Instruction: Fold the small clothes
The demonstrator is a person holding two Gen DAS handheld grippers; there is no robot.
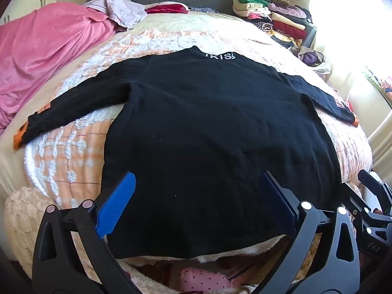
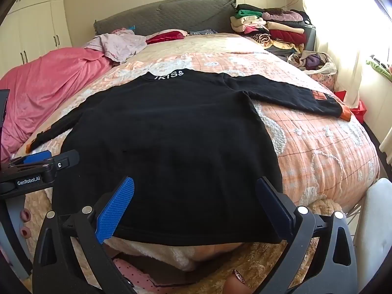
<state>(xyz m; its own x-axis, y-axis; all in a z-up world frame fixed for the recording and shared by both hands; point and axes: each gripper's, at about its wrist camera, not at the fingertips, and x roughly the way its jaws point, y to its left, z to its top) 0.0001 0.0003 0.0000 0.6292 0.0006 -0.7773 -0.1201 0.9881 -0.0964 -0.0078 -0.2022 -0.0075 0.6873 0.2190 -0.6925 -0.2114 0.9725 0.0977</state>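
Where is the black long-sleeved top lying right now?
The black top lies spread flat, sleeves out, on the peach quilt in the middle of the bed, collar toward the grey headboard. The pink blanket is to its left in both wrist views.

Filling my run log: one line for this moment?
black sweater flat on bed | left gripper open | right gripper open | fold not started

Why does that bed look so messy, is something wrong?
Nothing is damaged. The black top lies flat, sleeves spread. Only the pink blanket is bunched at the bed's left side, with crumpled clothes near the headboard.
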